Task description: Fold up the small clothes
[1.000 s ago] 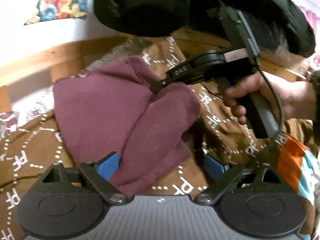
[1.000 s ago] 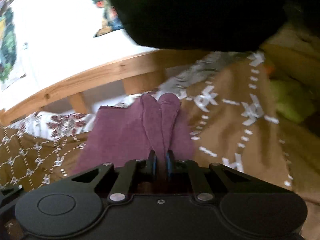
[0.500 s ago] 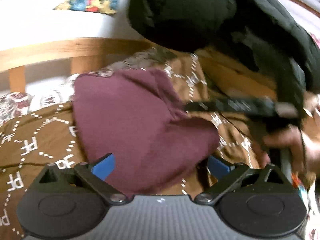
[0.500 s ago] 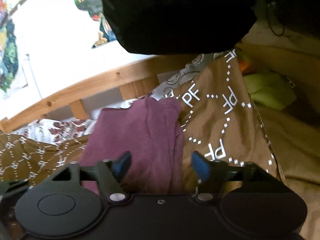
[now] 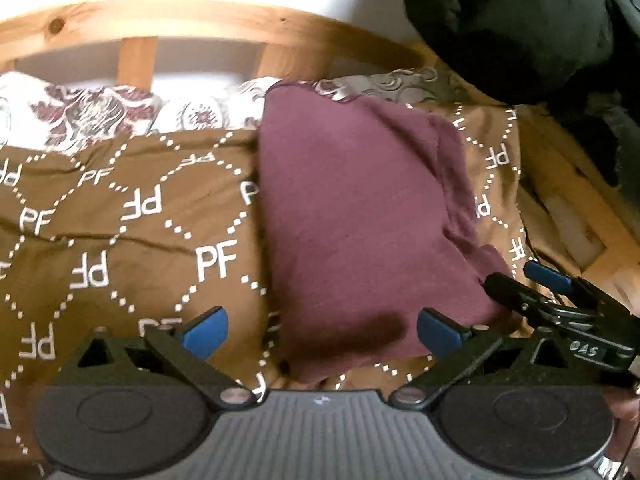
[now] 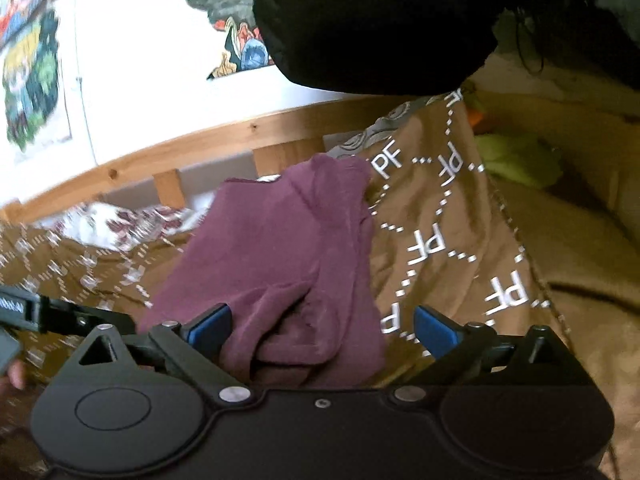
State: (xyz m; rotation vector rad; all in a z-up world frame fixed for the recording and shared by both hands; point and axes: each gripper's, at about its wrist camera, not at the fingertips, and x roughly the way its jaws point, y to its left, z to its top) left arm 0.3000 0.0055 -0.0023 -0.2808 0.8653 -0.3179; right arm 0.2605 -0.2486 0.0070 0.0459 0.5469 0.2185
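Observation:
A maroon garment point(image 5: 352, 216) lies folded on a brown blanket point(image 5: 120, 240) printed with white letters. My left gripper point(image 5: 322, 332) hangs open over the garment's near edge, and its blue pads point(image 5: 204, 332) touch no cloth. In the right wrist view the same garment point(image 6: 288, 248) shows a bunched fold near the camera. My right gripper point(image 6: 322, 328) has its jaws opening, with that fold lying loose between them and unpressed. In the left wrist view the right gripper point(image 5: 524, 284) sits by the garment's right corner. The left gripper's finger point(image 6: 80, 314) shows at the left edge of the right wrist view.
A wooden bed rail point(image 5: 200, 28) runs along the far side, with a floral sheet point(image 5: 80, 112) below it. A black padded jacket point(image 6: 380, 20) hangs overhead. A green cloth point(image 6: 516, 156) lies at the right. Posters point(image 6: 28, 80) cover the white wall.
The right gripper has let go of the garment's folded flap and spread its jaws. The flap now lies flat. The left gripper rolled and slid sideways; the right one drew back.

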